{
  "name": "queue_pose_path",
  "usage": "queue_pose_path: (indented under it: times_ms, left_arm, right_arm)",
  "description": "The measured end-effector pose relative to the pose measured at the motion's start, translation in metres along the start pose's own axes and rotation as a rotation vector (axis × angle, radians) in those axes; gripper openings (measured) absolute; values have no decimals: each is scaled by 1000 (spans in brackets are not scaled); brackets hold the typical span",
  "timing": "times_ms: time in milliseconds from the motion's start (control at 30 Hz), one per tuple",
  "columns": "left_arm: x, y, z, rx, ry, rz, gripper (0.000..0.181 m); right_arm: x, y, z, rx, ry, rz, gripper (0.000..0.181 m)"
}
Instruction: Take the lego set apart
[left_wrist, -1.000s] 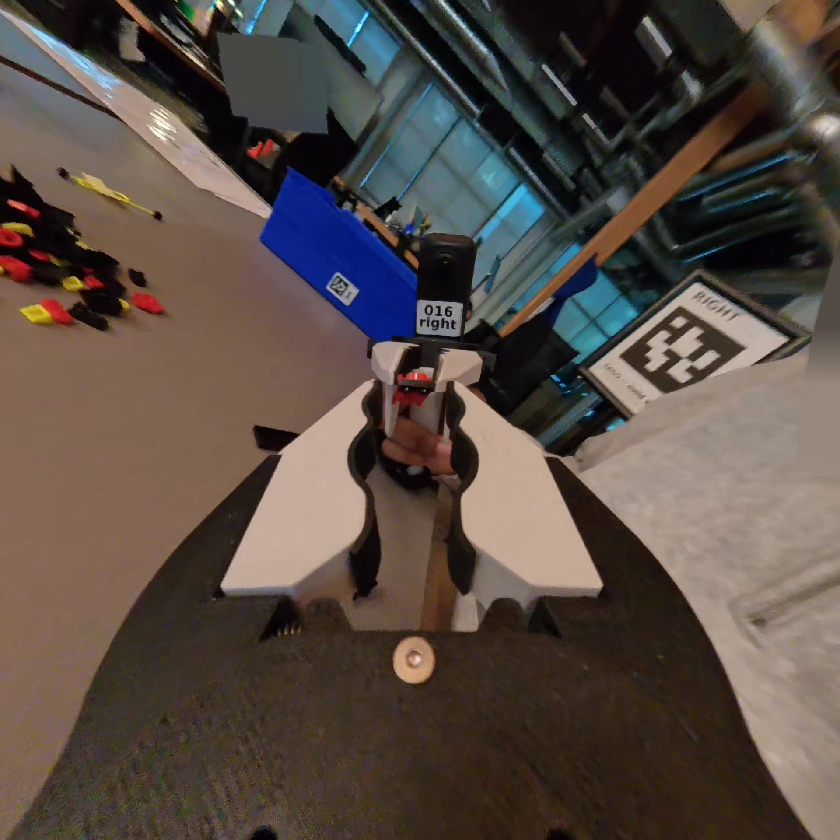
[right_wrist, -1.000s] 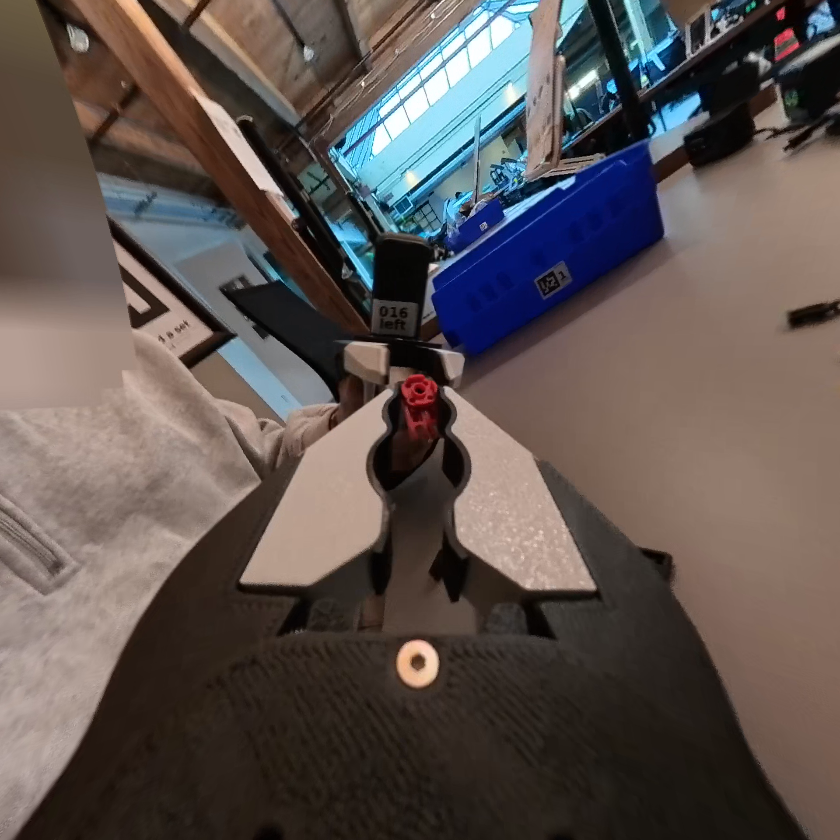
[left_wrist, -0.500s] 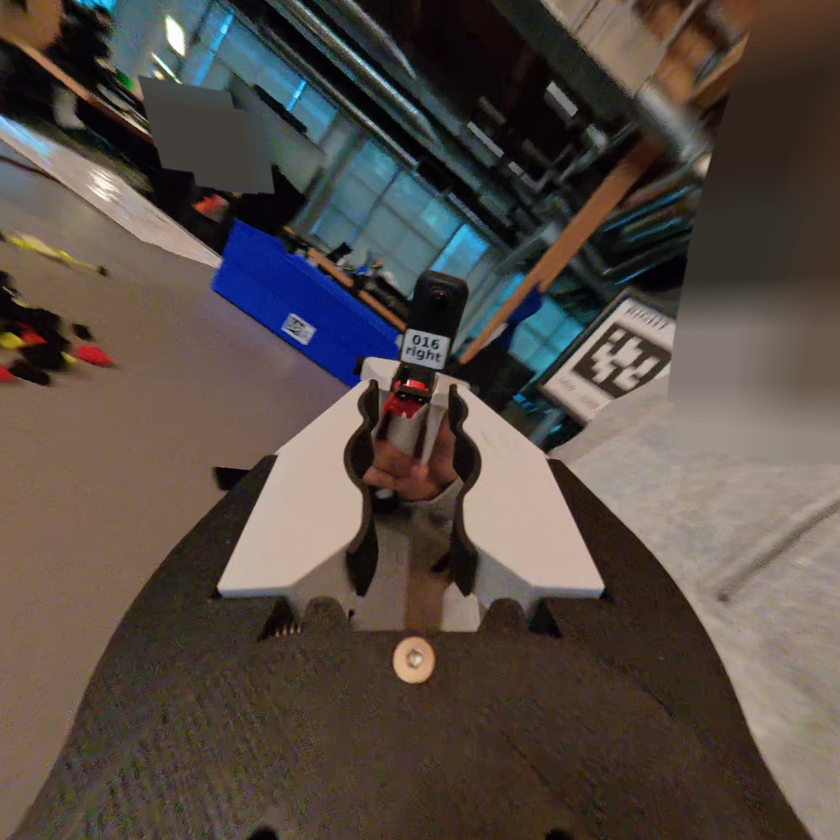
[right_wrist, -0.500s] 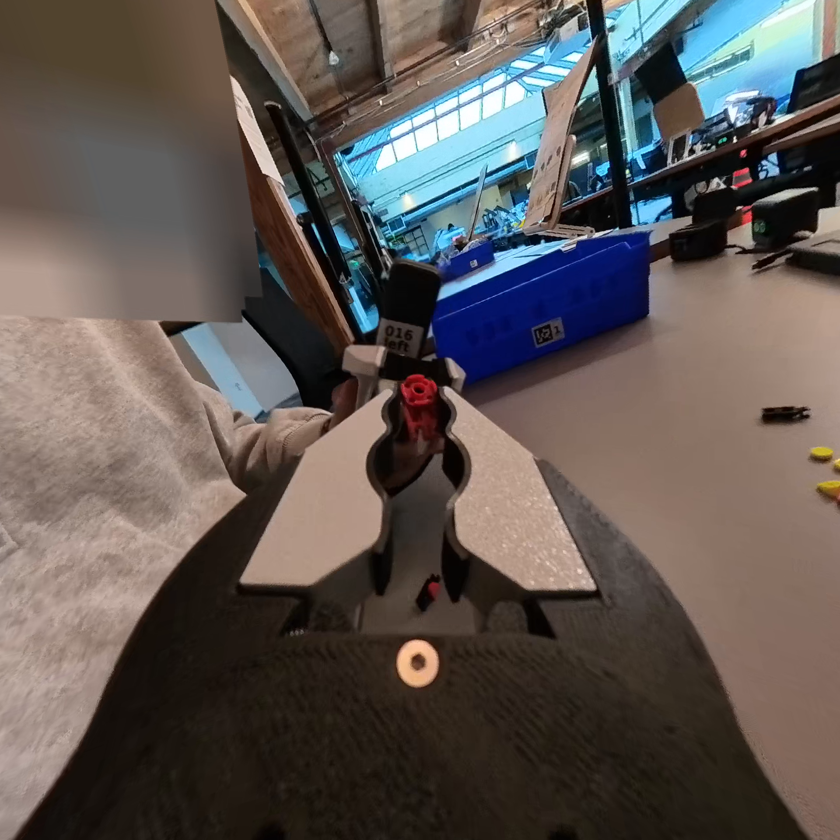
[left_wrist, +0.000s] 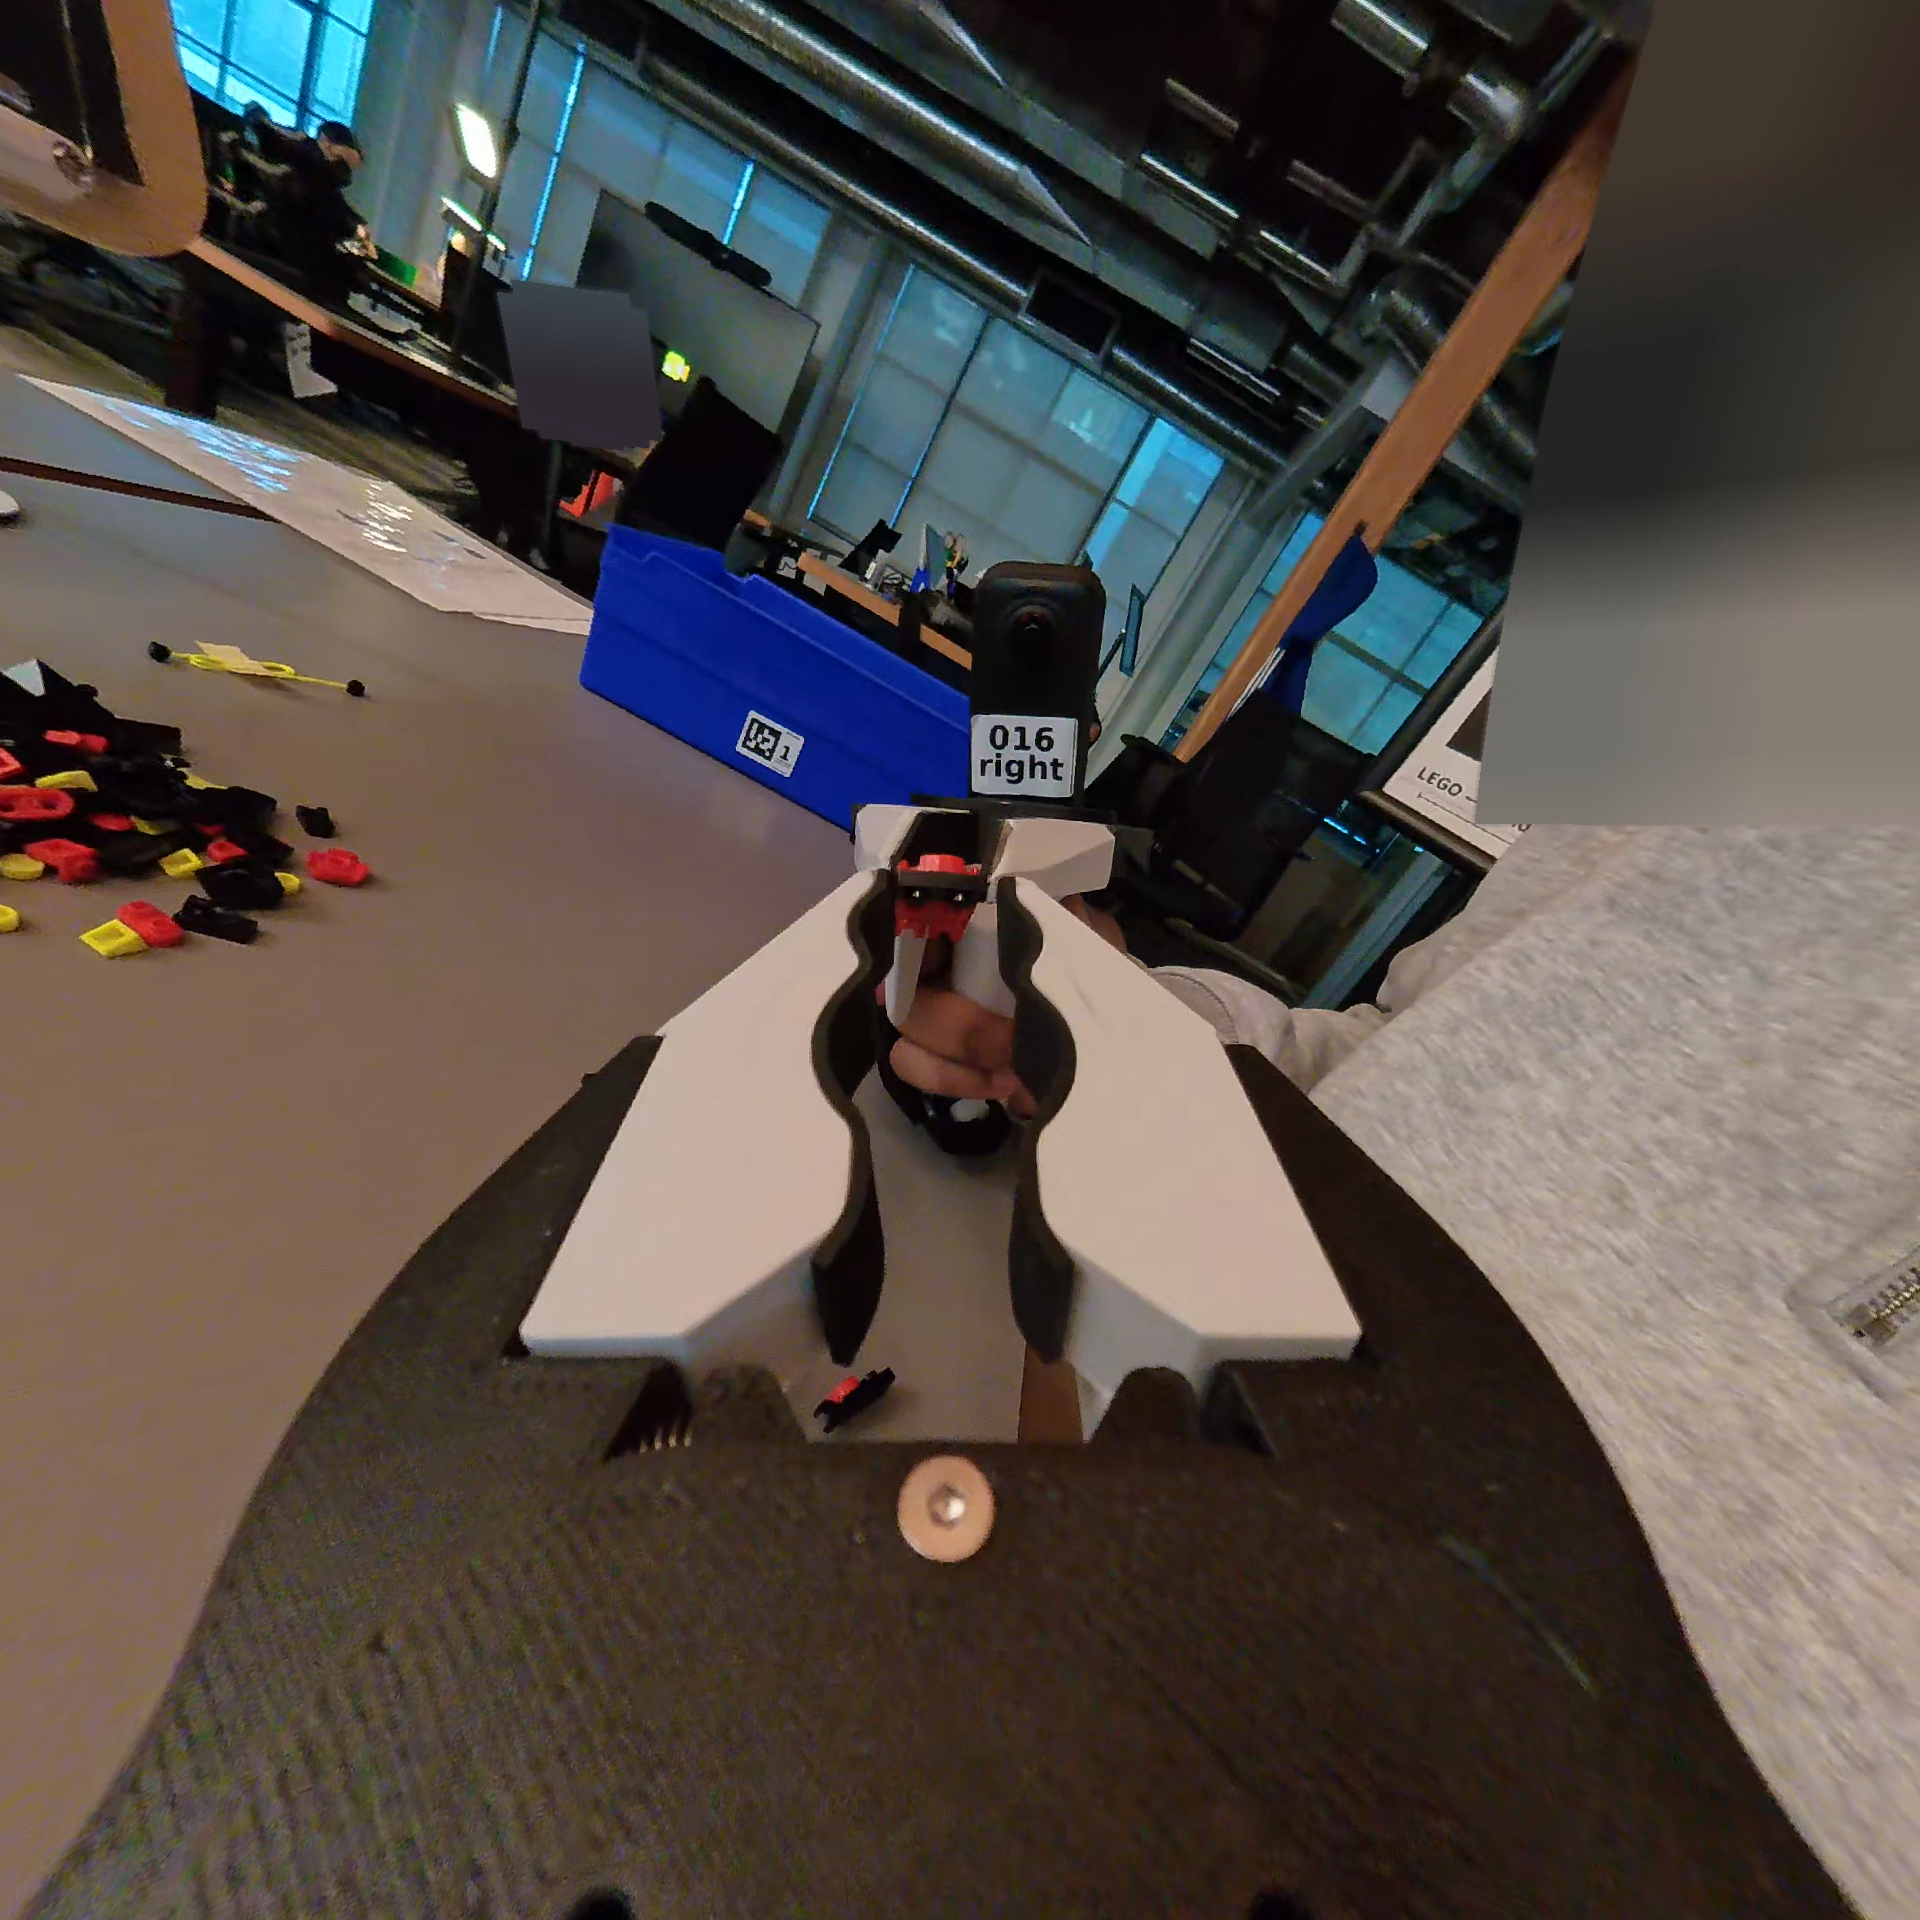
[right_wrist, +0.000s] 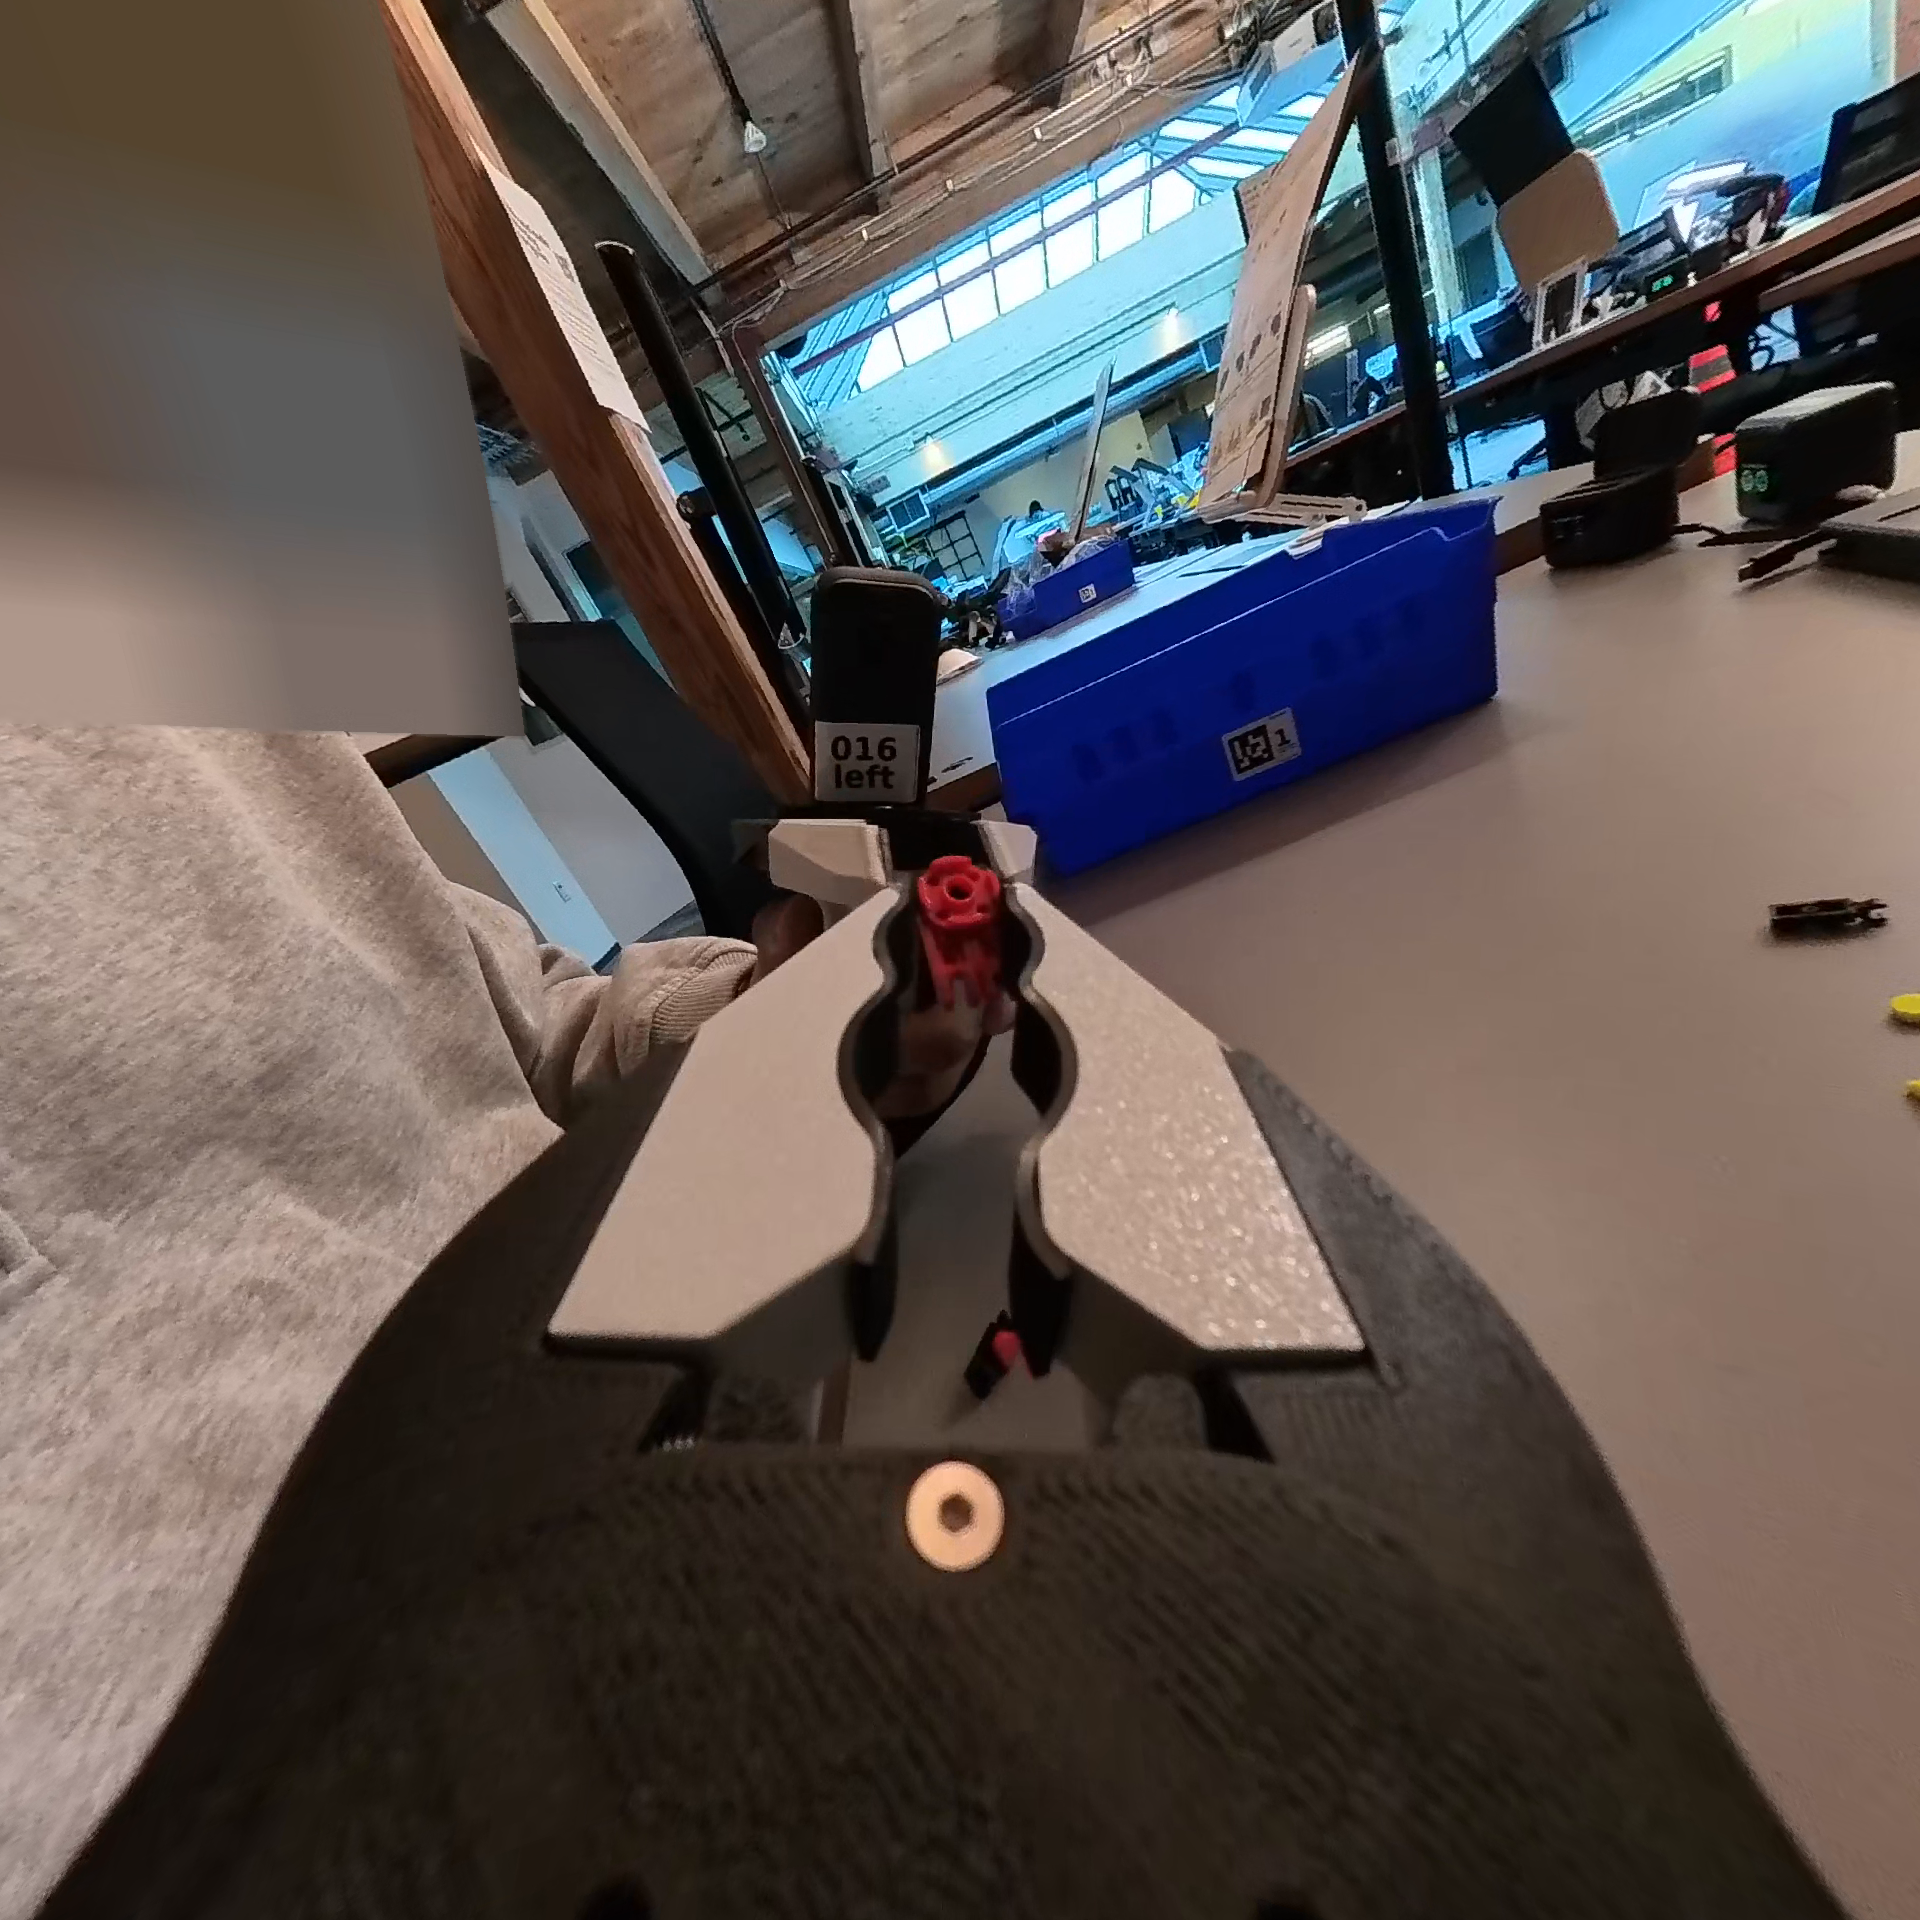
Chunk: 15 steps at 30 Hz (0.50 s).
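Observation:
My two grippers meet tip to tip above the grey table. In the left wrist view my left gripper (left_wrist: 938, 891) is shut on a small red and black lego piece (left_wrist: 933, 906). The right gripper faces it from beyond and grips the same piece. In the right wrist view my right gripper (right_wrist: 951, 902) is shut on the red lego piece (right_wrist: 958, 920), with the left gripper just behind it. A tiny red and black piece (left_wrist: 854, 1392) lies on the table below the fingers. It also shows in the right wrist view (right_wrist: 992, 1361).
A pile of loose black, red and yellow pieces (left_wrist: 135, 821) lies at the left. A blue bin (left_wrist: 748, 675) stands at the back, also in the right wrist view (right_wrist: 1247, 707). A black piece (right_wrist: 1827, 914) and yellow bits (right_wrist: 1907, 1006) lie to the right. A person's grey sweater (left_wrist: 1610, 1195) is close by. Both grippers' tips are close together, under 4 cm apart.
Both grippers have swung round together, still shut on the red piece. A tiny red and black piece now shows on the table beneath the fingers.

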<state>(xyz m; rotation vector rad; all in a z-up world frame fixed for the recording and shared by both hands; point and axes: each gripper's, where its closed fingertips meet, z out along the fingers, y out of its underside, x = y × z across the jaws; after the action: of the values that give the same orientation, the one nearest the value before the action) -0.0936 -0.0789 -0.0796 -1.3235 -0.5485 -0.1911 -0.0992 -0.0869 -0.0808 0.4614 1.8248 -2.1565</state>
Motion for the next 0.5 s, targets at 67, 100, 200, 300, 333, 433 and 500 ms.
queue_pose_path:
  times_ms: [67, 100, 200, 300, 333, 433, 500]
  left_arm:
    - [0, 0, 0, -3, 1, 2, 18]
    - [0, 0, 0, -3, 4, 1, 18]
    - [0, 0, -1, 2, 16, -16, 16]
    - [0, 1, -1, -2, 18, -19, 15]
    - [0, 1, -1, -5, 17, -17, 15]
    - [0, 2, 0, -7, 22, -18, 15]
    - [1, 1, 0, -6, 28, -12, 14]
  right_arm:
    - [0, 0, 0, -1, -3, -1, 12]
    - [0, 0, 0, -2, -4, -1, 12]
    - [-1, 0, 0, -1, -10, 3, 12]
    - [-1, 1, -1, -4, -18, 10, 13]
    - [-1, 1, -1, -4, -20, 12, 13]
    - [-1, 1, -1, -2, -28, 19, 13]
    - [-2, 0, -2, 8, -42, 33, 12]
